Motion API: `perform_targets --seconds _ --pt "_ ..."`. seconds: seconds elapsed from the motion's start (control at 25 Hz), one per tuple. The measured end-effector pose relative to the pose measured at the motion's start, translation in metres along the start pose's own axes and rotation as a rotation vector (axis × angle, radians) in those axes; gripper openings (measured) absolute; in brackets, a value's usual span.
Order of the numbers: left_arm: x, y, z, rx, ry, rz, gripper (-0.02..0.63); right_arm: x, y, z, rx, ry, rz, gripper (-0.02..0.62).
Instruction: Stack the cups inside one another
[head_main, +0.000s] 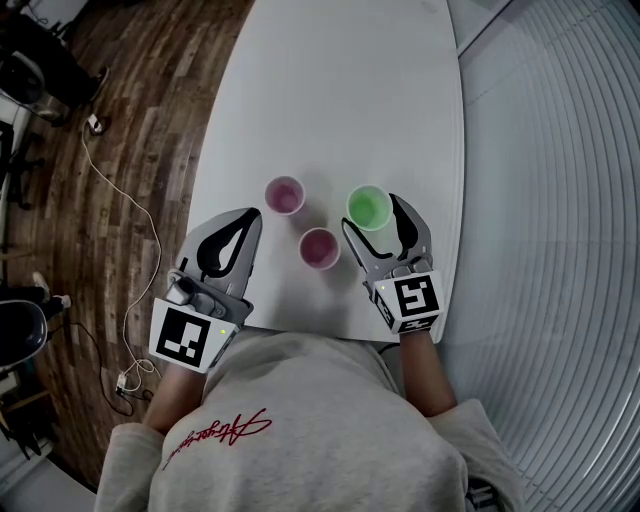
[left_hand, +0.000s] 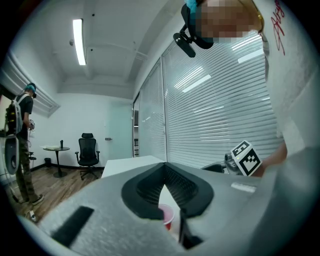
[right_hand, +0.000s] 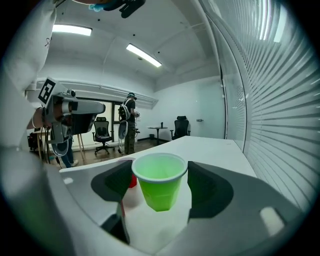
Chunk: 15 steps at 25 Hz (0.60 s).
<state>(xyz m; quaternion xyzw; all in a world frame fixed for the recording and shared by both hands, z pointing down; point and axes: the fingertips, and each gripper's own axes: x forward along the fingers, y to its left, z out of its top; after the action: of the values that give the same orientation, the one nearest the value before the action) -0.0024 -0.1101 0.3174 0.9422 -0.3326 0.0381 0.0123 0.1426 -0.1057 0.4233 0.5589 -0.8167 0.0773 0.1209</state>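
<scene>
White table (head_main: 330, 100), three cups, none nested yet.
Nearest the person, the left gripper (head_main: 250, 216) sits over the table's near edge, jaws pressed together with nothing between them. Level with it, the right gripper (head_main: 372, 212) has its jaws spread round the upright green cup (right_hand: 159, 190). Between the grippers stands the near red cup (head_main: 319, 248); the far red cup (head_main: 285, 195) stands just beyond, apart from it.

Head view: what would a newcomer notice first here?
The bright green cup stands out: it is upright near the white table's right edge, between the open jaws of the right hand-held gripper, with gaps on both sides. Two pink cups stand to its left, one farther and one nearer. The left hand-held gripper is shut at the table's left edge.
</scene>
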Motion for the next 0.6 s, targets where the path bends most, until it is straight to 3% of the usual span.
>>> perform_targets --seconds 0.6 --pt "-0.003 -0.002 0.006 0.007 -0.013 -0.020 -0.006 -0.013 0.034 0.040 -0.002 -0.066 0.094 0.345"
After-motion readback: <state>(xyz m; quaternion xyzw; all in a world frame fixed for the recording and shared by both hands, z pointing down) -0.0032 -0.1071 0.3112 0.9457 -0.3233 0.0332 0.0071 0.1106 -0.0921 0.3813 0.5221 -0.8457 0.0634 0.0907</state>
